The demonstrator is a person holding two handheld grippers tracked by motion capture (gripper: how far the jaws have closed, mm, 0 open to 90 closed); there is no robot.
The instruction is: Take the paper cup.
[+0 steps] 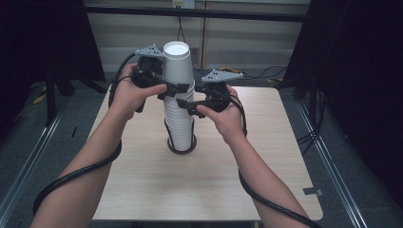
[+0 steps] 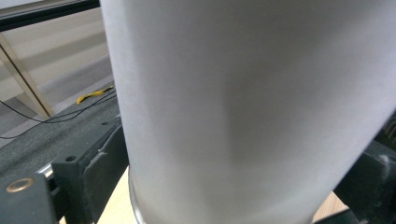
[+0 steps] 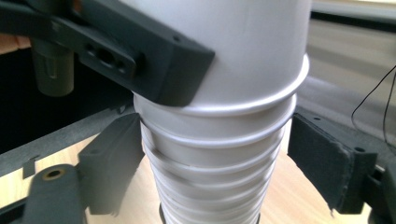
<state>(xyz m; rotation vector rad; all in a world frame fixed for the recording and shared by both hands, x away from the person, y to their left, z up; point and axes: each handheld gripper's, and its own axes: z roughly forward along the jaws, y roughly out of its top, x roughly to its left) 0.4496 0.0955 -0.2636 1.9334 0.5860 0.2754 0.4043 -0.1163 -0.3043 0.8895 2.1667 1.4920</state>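
A tall stack of inverted white paper cups (image 1: pixel 179 99) is standing upright at the centre of the frame on the wooden table (image 1: pixel 142 180). The left gripper (image 1: pixel 177 89) is grasping the top cup (image 1: pixel 177 64) near its rim. Just below, the right gripper (image 1: pixel 186 105) is straddling the stack, apparently released. Open air is waiting above for lifting.

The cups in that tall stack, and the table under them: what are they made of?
The cups look like white paper with a matte wall; rolled rims show at each lip in the right gripper view, though thin plastic cannot be ruled out. The table seems wood or pale wood-grain laminate, with a dull sheen.
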